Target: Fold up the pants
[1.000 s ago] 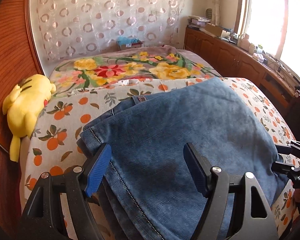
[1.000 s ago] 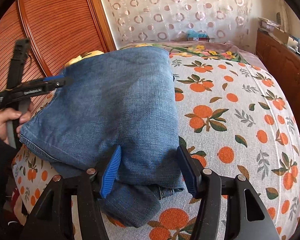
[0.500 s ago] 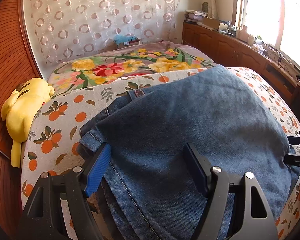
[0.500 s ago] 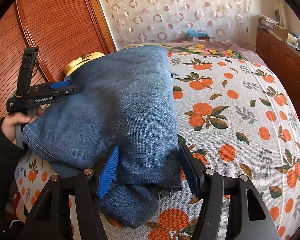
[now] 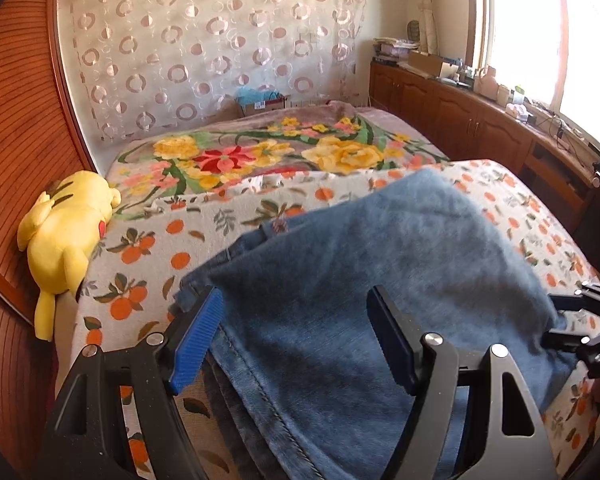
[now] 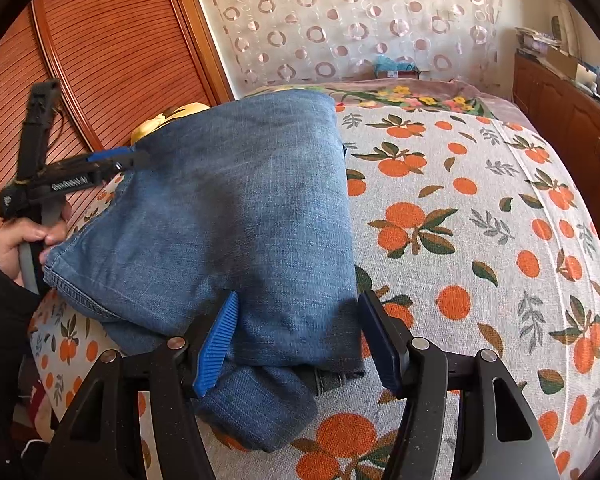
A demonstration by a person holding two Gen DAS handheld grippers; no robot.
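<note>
A bed is covered by a pale sheet printed with oranges and leaves. Past it lies a blanket with yellow and red flowers. A yellow plush toy lies at the bed's left edge, against a reddish ribbed wooden panel. Behind the bed hangs a sheer curtain patterned with rings, and a small box with something blue in it sits at its foot. Along the right wall runs a wooden cabinet, its top cluttered with boxes and small items under a bright window.
</note>
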